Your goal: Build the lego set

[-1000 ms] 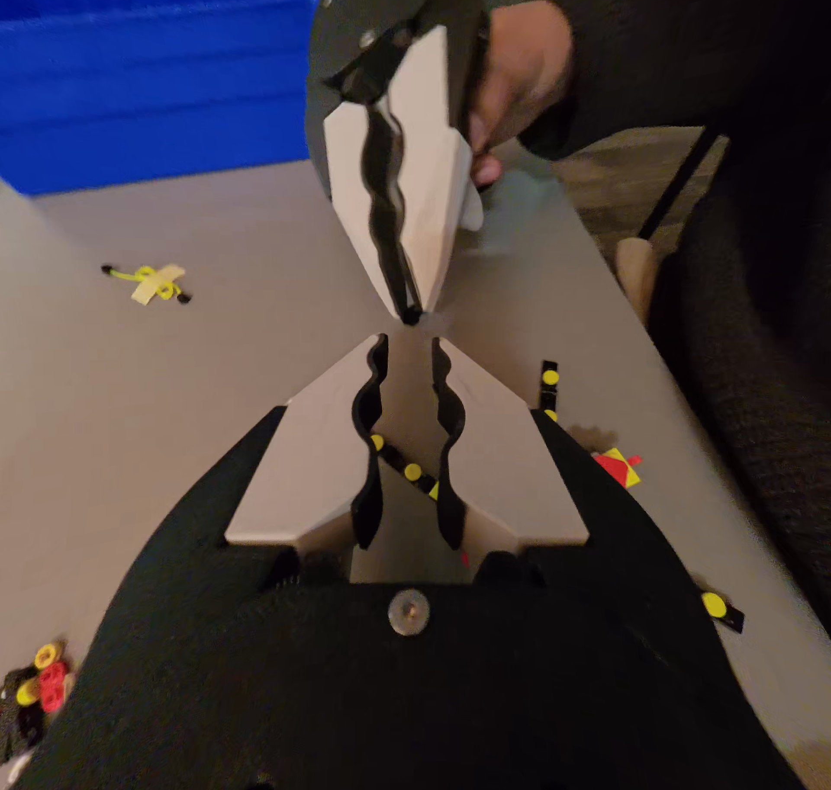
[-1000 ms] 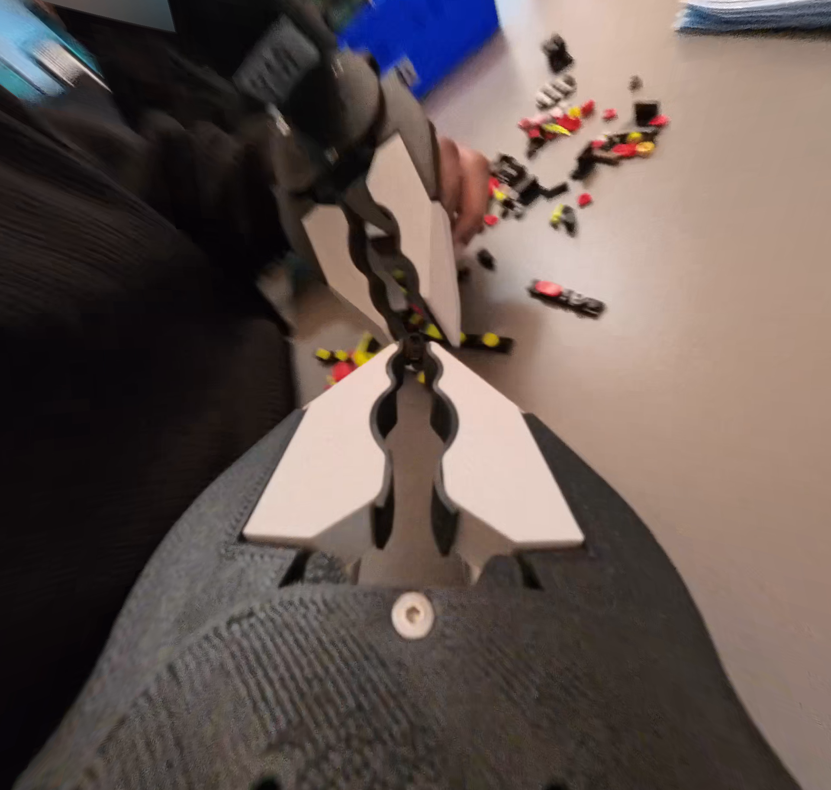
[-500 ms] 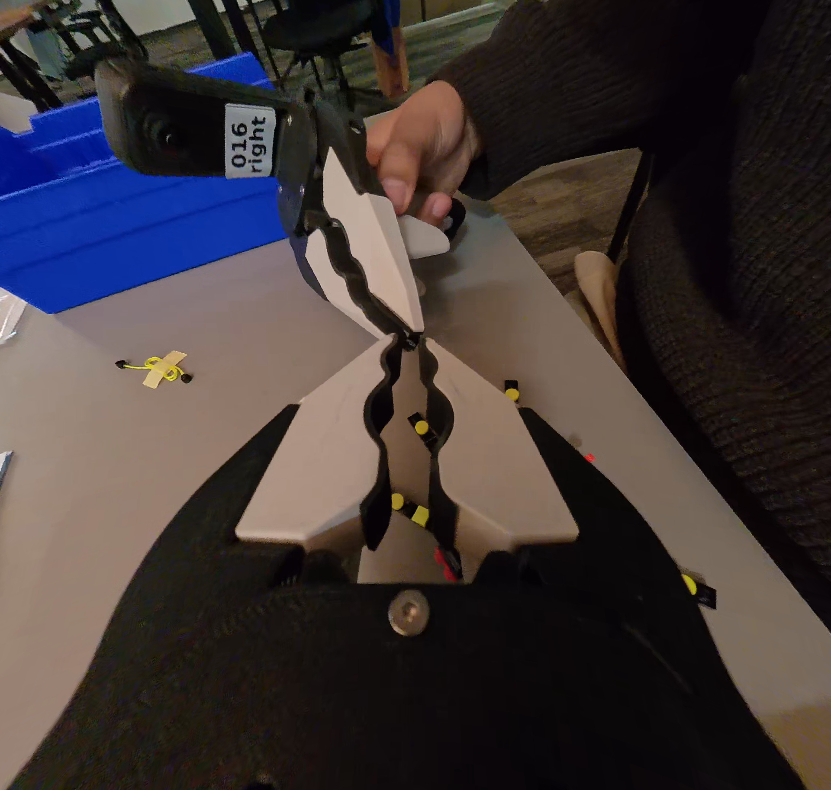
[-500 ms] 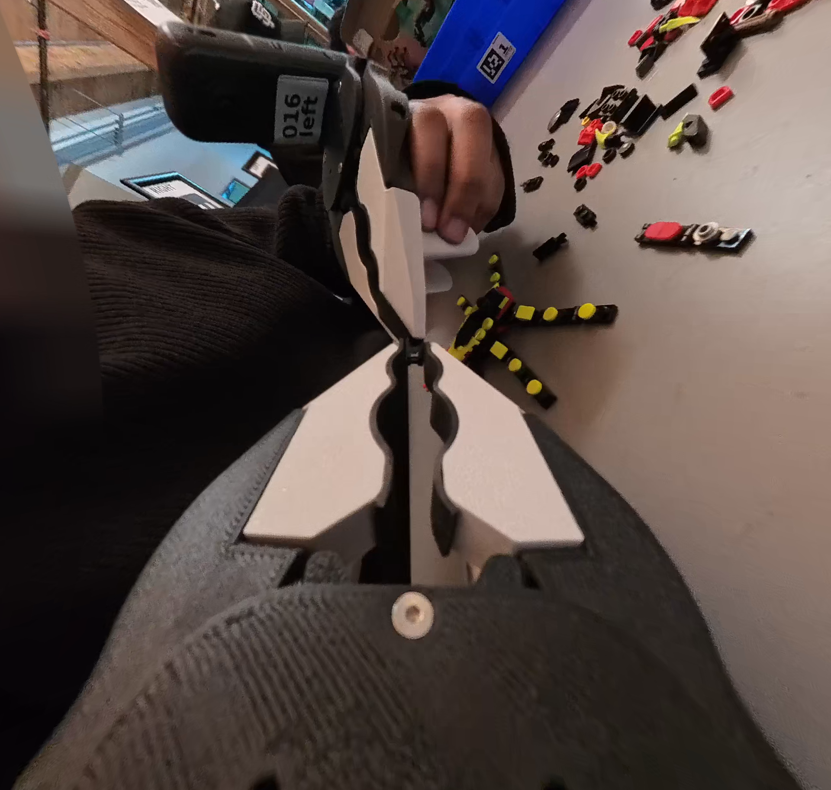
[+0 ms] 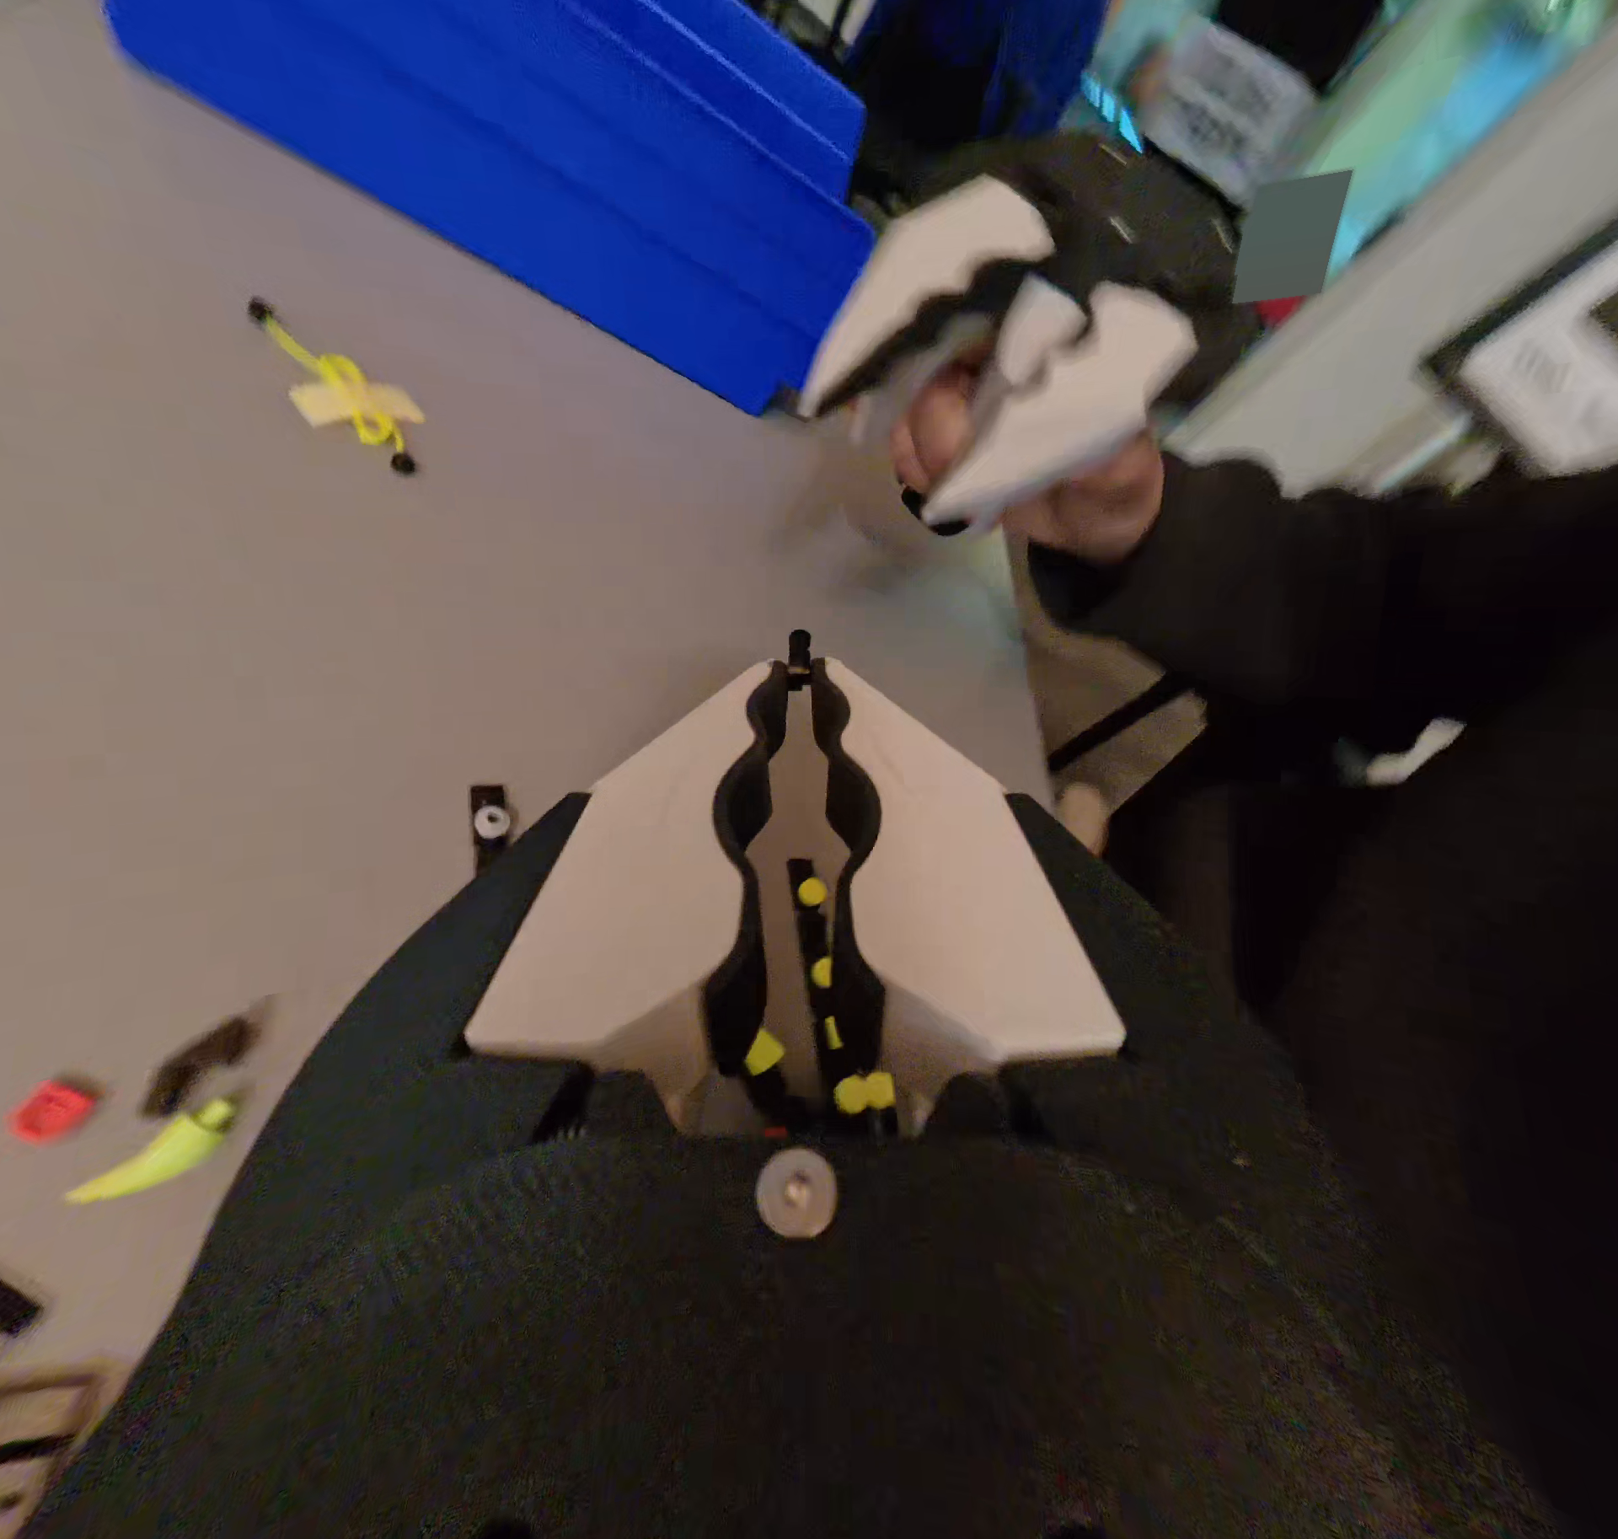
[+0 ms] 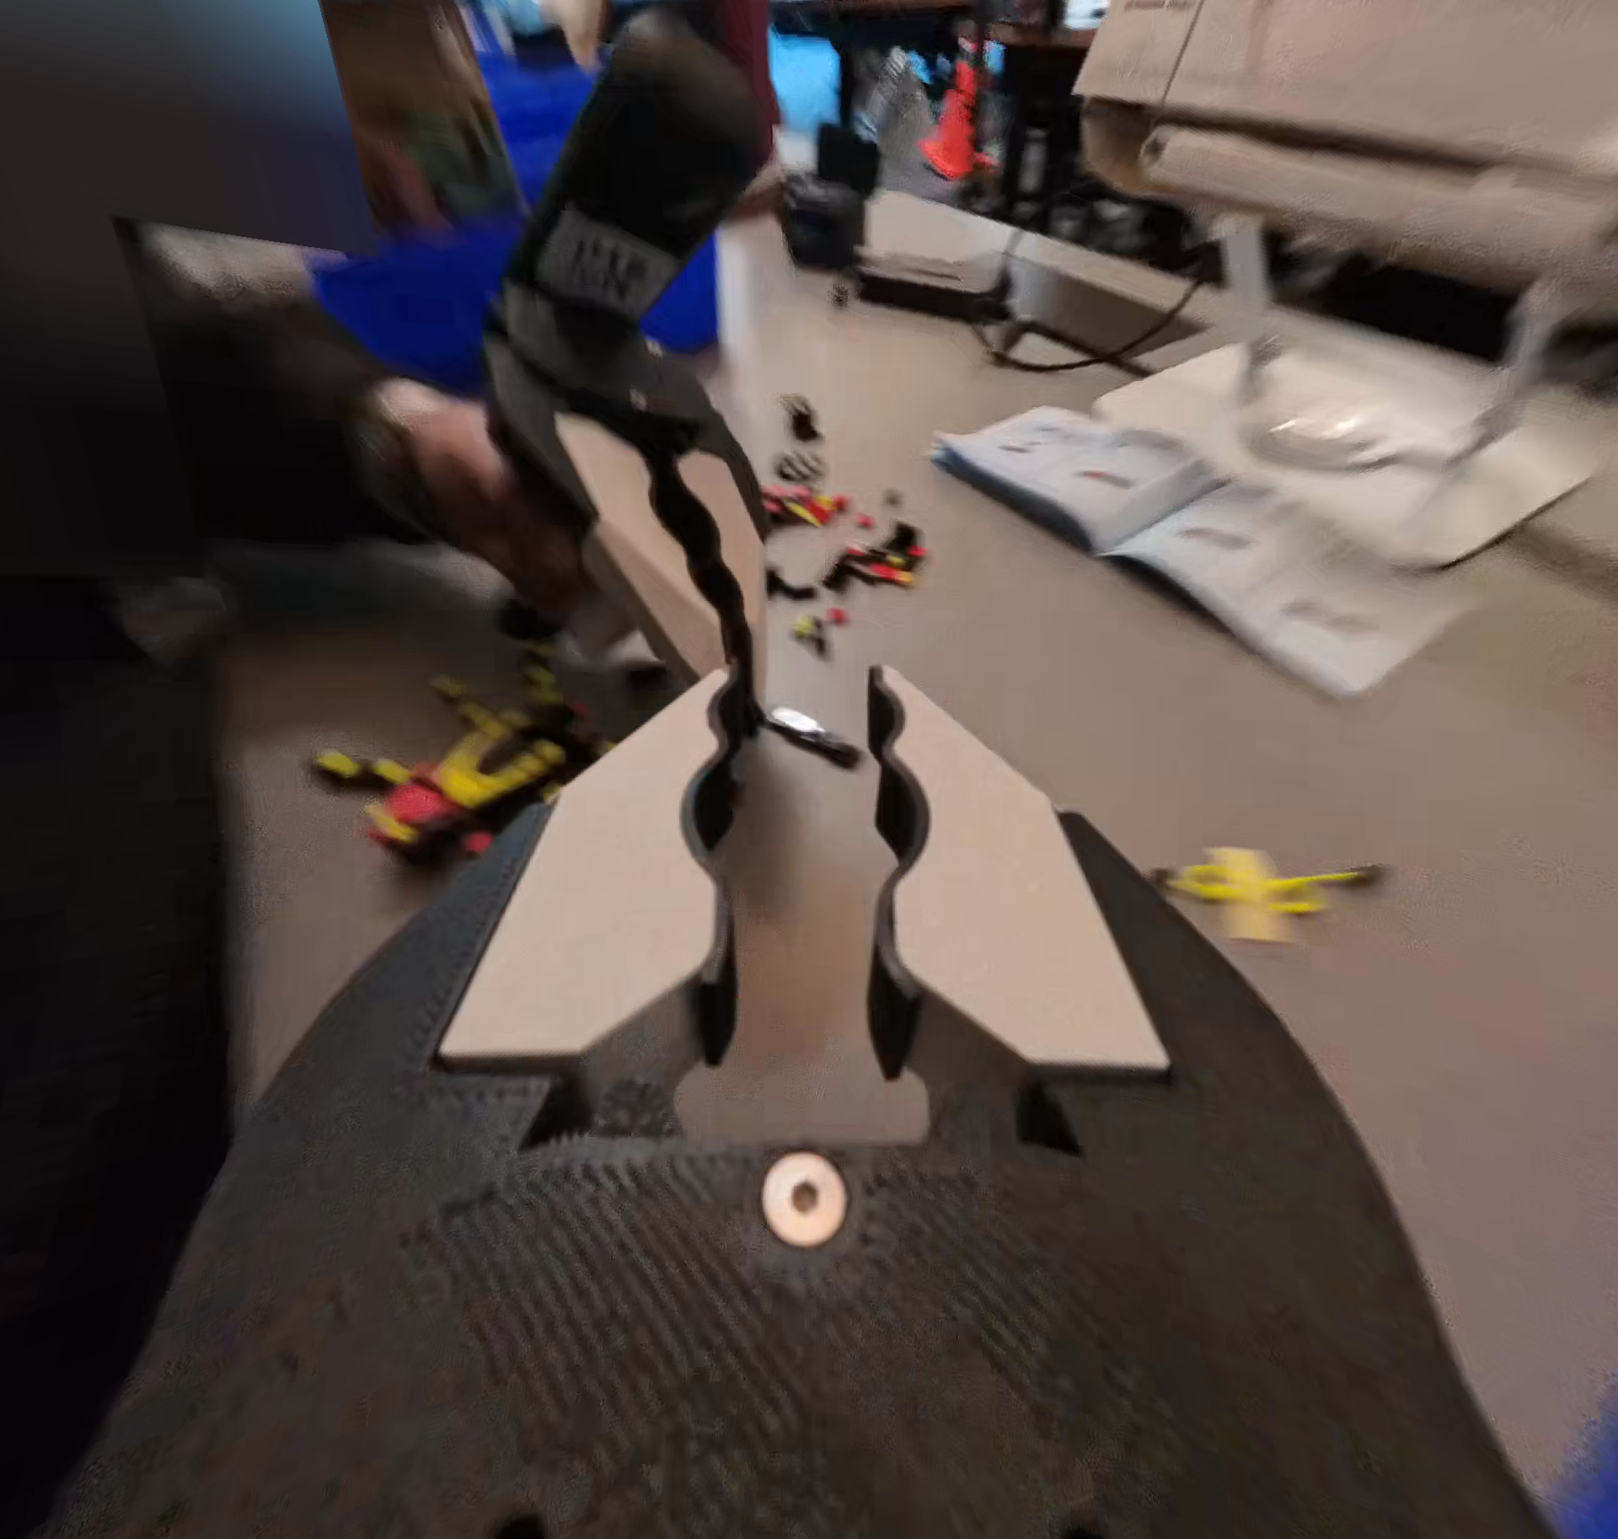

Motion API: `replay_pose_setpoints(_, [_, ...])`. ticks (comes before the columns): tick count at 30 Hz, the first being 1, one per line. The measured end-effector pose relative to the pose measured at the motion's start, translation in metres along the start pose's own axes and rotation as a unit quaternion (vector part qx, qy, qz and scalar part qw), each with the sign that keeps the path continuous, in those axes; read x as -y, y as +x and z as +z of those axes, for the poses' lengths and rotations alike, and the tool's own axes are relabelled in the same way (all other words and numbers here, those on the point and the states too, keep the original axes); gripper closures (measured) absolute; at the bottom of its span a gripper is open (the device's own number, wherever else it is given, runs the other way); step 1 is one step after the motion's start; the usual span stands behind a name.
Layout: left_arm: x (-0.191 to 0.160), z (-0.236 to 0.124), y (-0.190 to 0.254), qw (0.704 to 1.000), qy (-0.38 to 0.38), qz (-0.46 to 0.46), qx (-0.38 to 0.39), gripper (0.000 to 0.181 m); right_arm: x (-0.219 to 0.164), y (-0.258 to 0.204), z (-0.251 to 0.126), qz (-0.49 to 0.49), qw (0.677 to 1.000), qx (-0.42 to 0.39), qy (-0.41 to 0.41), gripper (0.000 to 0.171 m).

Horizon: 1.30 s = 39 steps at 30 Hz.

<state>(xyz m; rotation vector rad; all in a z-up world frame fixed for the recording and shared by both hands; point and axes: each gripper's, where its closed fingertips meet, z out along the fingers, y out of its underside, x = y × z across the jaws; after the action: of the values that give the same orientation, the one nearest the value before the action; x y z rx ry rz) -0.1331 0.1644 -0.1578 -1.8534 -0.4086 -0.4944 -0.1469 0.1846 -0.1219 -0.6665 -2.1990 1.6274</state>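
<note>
Left hand-held gripper [image 5: 798,663], jaws nearly closed, pinches a small black peg [image 5: 798,648] at its tips above the desk [image 5: 263,709]. Right hand-held gripper [image 6: 801,691] stands open and empty. The peg should be kept clamped squarely and lowered straight onto the black-and-yellow model [image 6: 473,774]. Only the right wrist view shows the instruction booklet [image 6: 1226,534] and the loose-parts pile [image 6: 840,551].

1. Table [image 5: 219,709]: smooth, matt grey.
2. Left gripper [image 5: 798,676]: rough black printed body, matt pale fingers.
3. Bin [image 5: 490,122]: glossy blue plastic.
4. Booklet [image 6: 1226,534]: paper.
</note>
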Motion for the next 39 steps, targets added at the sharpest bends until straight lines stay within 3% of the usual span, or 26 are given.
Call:
replay_pose_setpoints(2, [0.006,-0.002,-0.006,0.994,0.030,-0.107,-0.014,0.179,-0.007,0.003,0.006,-0.153,0.983,-0.089,-0.051,0.145])
replay_pose_setpoints(4, [0.009,-0.004,-0.006,0.979,0.046,-0.193,-0.049,0.179,-0.014,0.000,0.013,-0.291,0.942,-0.144,-0.088,0.148])
replay_pose_setpoints(7, [0.000,-0.002,-0.009,0.969,0.032,-0.239,-0.055,0.179,-0.025,-0.015,0.023,-0.395,0.900,-0.143,-0.118,0.160])
replay_pose_setpoints(16, [-0.011,0.003,-0.001,0.976,-0.010,-0.211,-0.055,0.179,-0.050,-0.023,0.029,-0.387,0.901,-0.094,-0.172,0.155])
replay_pose_setpoints(19, [-0.016,0.005,0.000,0.977,-0.024,-0.203,-0.053,0.179,-0.051,-0.024,0.029,-0.384,0.902,-0.089,-0.177,0.164])
replay_pose_setpoints(30, [-0.026,0.008,-0.001,0.979,-0.050,-0.191,-0.048,0.179,-0.059,-0.030,0.031,-0.371,0.907,-0.065,-0.189,0.165])
replay_pose_setpoints(32, [-0.025,0.007,-0.003,0.983,-0.055,-0.172,-0.036,0.169,-0.060,-0.024,0.029,-0.363,0.908,-0.075,-0.196,0.165])
replay_pose_setpoints(35, [-0.021,0.000,-0.017,0.992,-0.058,-0.110,0.023,0.161,-0.063,-0.012,0.027,-0.330,0.917,-0.092,-0.206,0.165])
replay_pose_setpoints(39, [-0.023,-0.016,-0.064,0.975,-0.097,0.043,0.197,0.153,-0.070,-0.002,0.026,-0.260,0.936,-0.094,-0.218,0.165])
